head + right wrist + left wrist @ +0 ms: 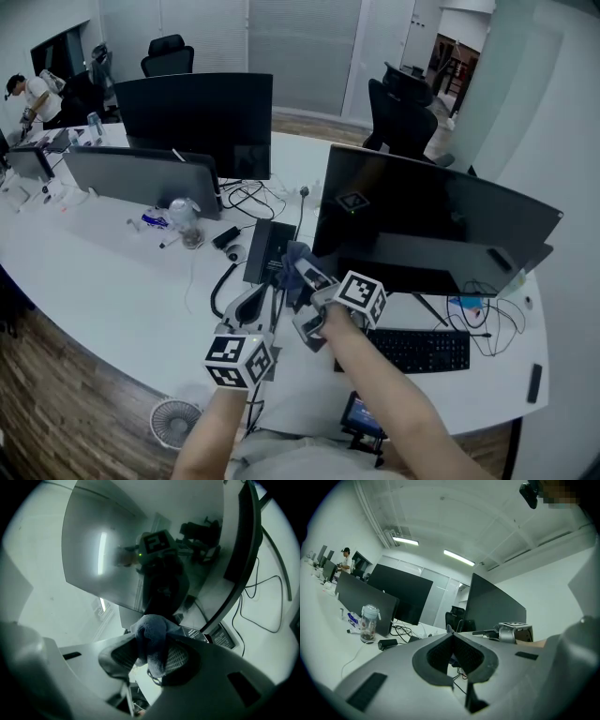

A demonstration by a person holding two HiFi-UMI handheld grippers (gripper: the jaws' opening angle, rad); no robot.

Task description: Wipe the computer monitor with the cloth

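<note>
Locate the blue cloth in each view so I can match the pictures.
Head view: the cloth is at centre, held by the right hand-held gripper, at the lower left corner of the monitor.
Left gripper view: the cloth cannot be made out for sure.
Right gripper view: the cloth is at lower centre, pinched between the jaws, facing the screen.
Shared landmark: the monitor, right of centre in the left gripper view, filling the upper part of the right gripper view.
</note>
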